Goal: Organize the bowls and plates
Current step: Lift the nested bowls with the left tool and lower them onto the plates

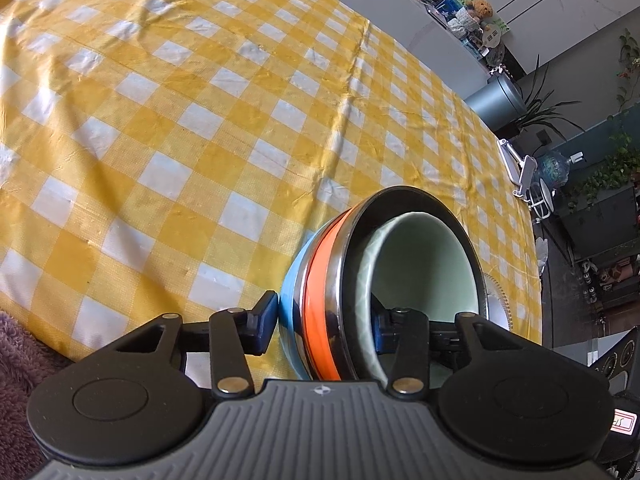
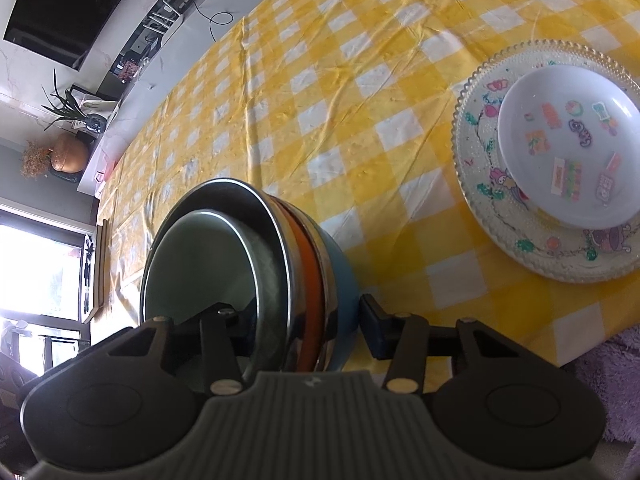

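bowl stack: a nest of bowls (image 1: 352, 280) sits low on the yellow checked tablecloth (image 1: 180, 120), near the table's front edge; a pale green bowl (image 1: 432, 264) lies innermost, then a steel-rimmed bowl with an orange band (image 1: 320, 304), then a blue bowl (image 1: 290, 292) outermost.
left gripper: the left gripper (image 1: 326, 322) straddles the stack's wall, one finger outside against the blue bowl at 9 o'clock of the stack, the other inside the green bowl at 3 o'clock; jaws about half spread, pads appear to press on the nested rims.
right gripper: the right gripper (image 2: 298, 326) straddles the same stack from the opposite side, one finger inside the green bowl at 9 o'clock, the other outside by the blue wall at 3 o'clock; the outer pad looks just apart from the wall, so I cannot tell whether the grip is firm.
key relation: the stack lies straight ahead at 12 o'clock of both tongs, rim edge running between the fingers; both hands are equally near.
hand pose: both grippers pitch steeply downward, noses over the rim.
plate pile: a white plate with stickers (image 2: 568, 148) rests on a beaded glass plate (image 2: 480, 184), at 2 o'clock in the right wrist view, well apart from the bowls.
judgement: a two-handed lift of the stack seems the step in hand.
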The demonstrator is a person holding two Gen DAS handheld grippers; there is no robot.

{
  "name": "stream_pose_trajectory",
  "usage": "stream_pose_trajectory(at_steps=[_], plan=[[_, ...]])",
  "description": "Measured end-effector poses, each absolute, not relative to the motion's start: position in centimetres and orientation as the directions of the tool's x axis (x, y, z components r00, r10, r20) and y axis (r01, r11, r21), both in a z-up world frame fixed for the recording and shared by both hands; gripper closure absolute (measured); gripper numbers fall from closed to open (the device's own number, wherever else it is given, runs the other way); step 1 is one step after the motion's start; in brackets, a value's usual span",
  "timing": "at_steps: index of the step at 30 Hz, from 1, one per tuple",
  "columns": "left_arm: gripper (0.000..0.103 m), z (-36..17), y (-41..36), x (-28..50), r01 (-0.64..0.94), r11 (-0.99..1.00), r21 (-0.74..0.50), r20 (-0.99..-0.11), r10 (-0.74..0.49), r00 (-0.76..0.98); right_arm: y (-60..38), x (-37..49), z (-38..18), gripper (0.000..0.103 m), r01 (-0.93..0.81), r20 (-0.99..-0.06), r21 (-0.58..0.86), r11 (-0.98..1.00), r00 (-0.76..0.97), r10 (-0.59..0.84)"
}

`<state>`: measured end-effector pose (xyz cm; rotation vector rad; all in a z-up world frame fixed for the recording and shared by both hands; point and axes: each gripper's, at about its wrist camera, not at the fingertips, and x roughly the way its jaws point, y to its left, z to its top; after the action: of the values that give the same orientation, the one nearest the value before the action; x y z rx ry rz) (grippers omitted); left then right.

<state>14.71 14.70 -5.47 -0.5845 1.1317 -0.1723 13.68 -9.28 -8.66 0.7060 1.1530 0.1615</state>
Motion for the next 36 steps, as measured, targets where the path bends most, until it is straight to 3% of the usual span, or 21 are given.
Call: stream_pose_trajectory(at_steps=[16, 26, 36], plan=[[0.054, -2.1, 12.0, 14.5, -0.099, 0.850, -0.518, -0.774, -0.416, 0.477, -12.5, 13.1, -6.4, 0.056, 0.200, -0.727, 0.635, 0.746, 0.479, 0.491], [0.056, -0.1, 4.5, 15.5, 0.020, 0.843, -0.538, -0.746, -0.487, 0.454, -20.0, 11.3, -3.9, 0.056, 0.227, -0.699, 0.649, 0.726, 0.555, 0.451], [0.056, -1.4, -2.4, 17.2, 0.070, 0.828, -0.557, -0.755, -0.540, 0.371, -26.7, 10.4, -4.2, 0.056, 0.295, -0.719, 0.623, 0.725, 0.582, 0.380]])
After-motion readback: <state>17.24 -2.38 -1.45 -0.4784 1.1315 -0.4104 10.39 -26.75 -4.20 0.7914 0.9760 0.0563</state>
